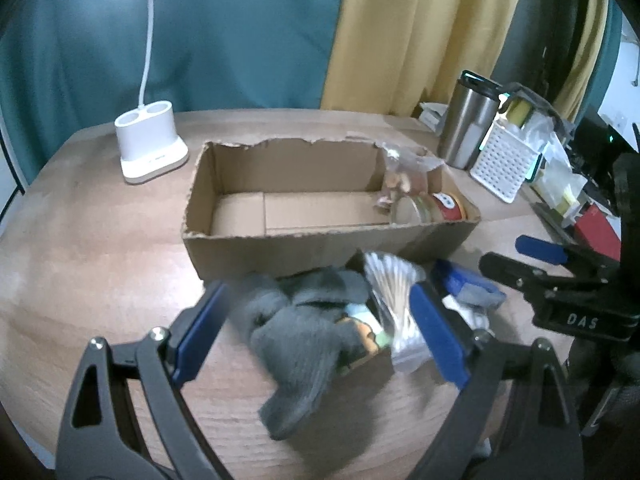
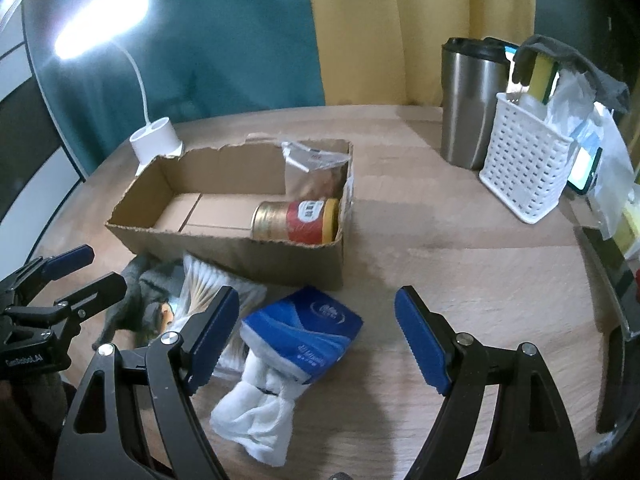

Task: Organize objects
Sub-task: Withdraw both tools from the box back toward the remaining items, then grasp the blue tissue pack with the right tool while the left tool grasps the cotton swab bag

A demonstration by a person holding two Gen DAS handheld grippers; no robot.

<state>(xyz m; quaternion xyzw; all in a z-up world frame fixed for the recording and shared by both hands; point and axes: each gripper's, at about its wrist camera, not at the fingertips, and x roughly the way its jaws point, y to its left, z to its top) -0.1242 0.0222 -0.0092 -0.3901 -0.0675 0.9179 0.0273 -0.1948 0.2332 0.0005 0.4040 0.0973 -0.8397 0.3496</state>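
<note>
The left gripper (image 1: 320, 332) was held with its jaws wide apart at the bottom of the left wrist frame, nothing clamped; a grey glove (image 1: 298, 344) and a clear bag of cotton swabs (image 1: 394, 292) were seen between the blue pads, blurred. The right gripper (image 2: 318, 340) was likewise spread open low in the right wrist frame, with a blue tissue pack (image 2: 304, 330) and a white cloth (image 2: 256, 412) lying between its pads on the wooden table (image 2: 480, 272). Just above, at frame centre, a torn cardboard box (image 2: 240, 248) was seen, a gold and red can (image 2: 296, 220) lying on its side in the right end beside a snack bag (image 2: 314, 172). A steel tumbler (image 2: 470, 104) and a white basket (image 2: 524, 160) stood at upper right, a white lamp base (image 2: 156, 138) at upper left.
</note>
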